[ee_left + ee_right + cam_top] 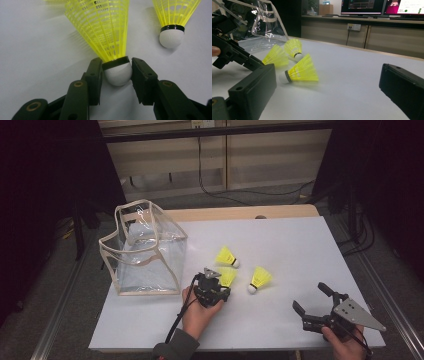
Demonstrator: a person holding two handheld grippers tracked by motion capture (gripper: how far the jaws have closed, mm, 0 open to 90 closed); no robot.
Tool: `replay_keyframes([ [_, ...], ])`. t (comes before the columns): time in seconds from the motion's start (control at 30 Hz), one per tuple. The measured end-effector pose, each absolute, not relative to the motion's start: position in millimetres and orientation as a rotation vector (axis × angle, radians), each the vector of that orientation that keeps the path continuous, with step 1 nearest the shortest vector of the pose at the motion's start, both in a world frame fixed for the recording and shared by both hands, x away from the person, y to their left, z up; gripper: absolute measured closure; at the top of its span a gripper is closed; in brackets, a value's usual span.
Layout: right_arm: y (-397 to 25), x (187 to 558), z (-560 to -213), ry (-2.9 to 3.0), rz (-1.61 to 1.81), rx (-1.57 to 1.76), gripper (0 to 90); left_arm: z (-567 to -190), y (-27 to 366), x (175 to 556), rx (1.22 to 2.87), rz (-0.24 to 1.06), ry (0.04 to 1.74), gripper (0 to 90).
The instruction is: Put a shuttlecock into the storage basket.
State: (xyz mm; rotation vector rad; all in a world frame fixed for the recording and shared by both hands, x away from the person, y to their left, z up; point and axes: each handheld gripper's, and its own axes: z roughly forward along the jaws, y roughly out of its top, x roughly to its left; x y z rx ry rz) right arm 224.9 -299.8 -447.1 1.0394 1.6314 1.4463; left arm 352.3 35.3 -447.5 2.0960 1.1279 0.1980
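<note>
Three yellow shuttlecocks with white cork heads lie on the white table (280,245). My left gripper (220,287) (117,62) is shut on the cork of the middle shuttlecock (228,276) (105,30), one jaw pressed against each side, skirt pointing away. A second shuttlecock (260,279) (173,27) (300,71) lies just to its right, and a third shuttlecock (226,256) (293,47) lies behind it. My right gripper (310,296) (328,70) stands wide open near the front right edge, nothing between its jaws, aimed at the shuttlecocks.
A clear plastic bag (145,250) (262,22) with cream trim stands open-topped on the table's left side, just left of my left gripper. Dark floor and cables surround the table. Monitors (362,5) stand on a counter far behind.
</note>
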Motion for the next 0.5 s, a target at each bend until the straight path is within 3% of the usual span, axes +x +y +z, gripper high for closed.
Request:
replay_keyframes([
  [0.5, -299.5, 224.7, -447.0, 1.63, 1.45, 1.039, 1.0, -446.4, 37.3, 352.8, 2.099, 0.185, 1.138, 62.3],
])
